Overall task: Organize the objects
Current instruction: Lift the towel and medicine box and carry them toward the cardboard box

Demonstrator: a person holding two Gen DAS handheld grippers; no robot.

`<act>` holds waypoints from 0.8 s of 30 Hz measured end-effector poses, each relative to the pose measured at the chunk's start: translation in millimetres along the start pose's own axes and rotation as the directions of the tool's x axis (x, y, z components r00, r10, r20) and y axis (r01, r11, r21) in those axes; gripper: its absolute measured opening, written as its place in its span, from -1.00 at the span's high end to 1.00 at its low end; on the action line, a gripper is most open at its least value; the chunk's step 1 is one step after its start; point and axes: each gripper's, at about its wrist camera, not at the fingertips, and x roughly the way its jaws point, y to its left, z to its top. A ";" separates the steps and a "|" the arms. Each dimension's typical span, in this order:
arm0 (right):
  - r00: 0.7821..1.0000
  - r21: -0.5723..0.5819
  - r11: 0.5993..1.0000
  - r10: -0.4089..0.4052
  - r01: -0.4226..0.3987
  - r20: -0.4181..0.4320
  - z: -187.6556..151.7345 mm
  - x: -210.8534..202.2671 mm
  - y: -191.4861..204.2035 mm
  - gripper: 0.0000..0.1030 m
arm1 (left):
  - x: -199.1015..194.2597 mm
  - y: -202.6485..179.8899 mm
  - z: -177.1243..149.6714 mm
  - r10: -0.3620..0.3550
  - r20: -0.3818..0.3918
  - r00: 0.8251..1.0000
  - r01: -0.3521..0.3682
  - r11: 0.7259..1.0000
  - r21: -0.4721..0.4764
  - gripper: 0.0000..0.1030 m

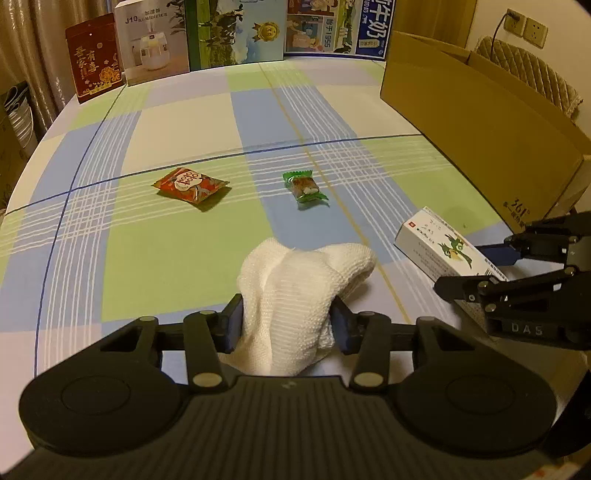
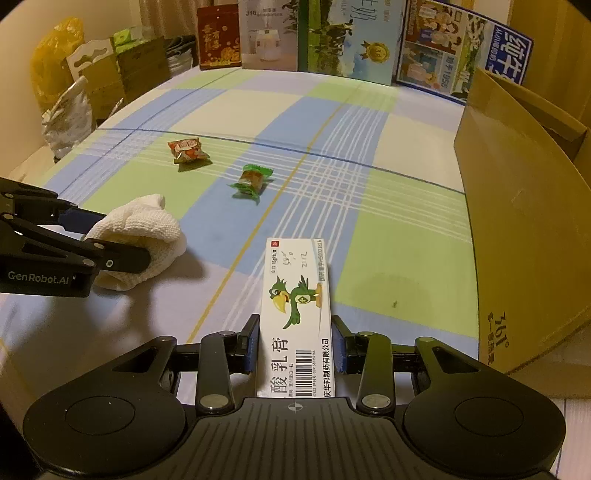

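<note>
I see one open cardboard box [image 1: 491, 122] standing at about 2 o'clock on the checked worktop [image 1: 177, 258]; from both wrist cameras its inside is hidden, so I cannot tell what it holds.

My left claw [image 1: 287, 325] is clamped on one white knitted cloth [image 1: 295, 280], its blue pads pressing the bunched fabric from both sides. The cloth spills forward toward 12 o'clock and rests on the worktop near the front edge.

My right claw [image 2: 295, 347] grips one white medicine carton [image 2: 295, 314] with a green bird printed on it. Its long axis runs straight along the fingers, pointing to 12 o'clock, with the barcode end nearest the camera. In the left wrist view, the carton lies at about 3 o'clock, just beside the box.

Two wrapped snacks lie loose toward the middle of the worktop, apart from each other: one red packet [image 1: 190, 188] at 11 o'clock from the cloth, and one green-wrapped candy [image 1: 304, 186] at 12 o'clock, its twisted ends running roughly near-to-far.

Along the far edge at 12 o'clock, I count four printed cartons [image 1: 236, 33] standing upright in a row, from a red one on the left to a blue-and-white one on the right.
</note>
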 end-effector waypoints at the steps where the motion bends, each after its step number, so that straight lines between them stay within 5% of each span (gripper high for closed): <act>1: 1.000 0.008 1.000 0.000 0.000 0.006 -0.1 -2.1 -1.0 0.31 | -0.8 0.4 0.5 -0.004 0.001 1.000 0.004 1.000 -0.009 0.21; 12: 0.999 0.093 0.996 -0.012 0.008 0.046 -6.4 -33.5 -8.7 0.31 | -24.4 -13.2 -2.1 -0.001 0.030 1.000 0.003 0.999 -0.044 0.21; 24: 0.992 0.152 0.986 -0.083 0.068 0.095 -34.0 -116.9 -7.2 0.31 | -82.9 -66.9 -17.2 -0.012 0.089 0.996 0.022 0.994 -0.105 0.21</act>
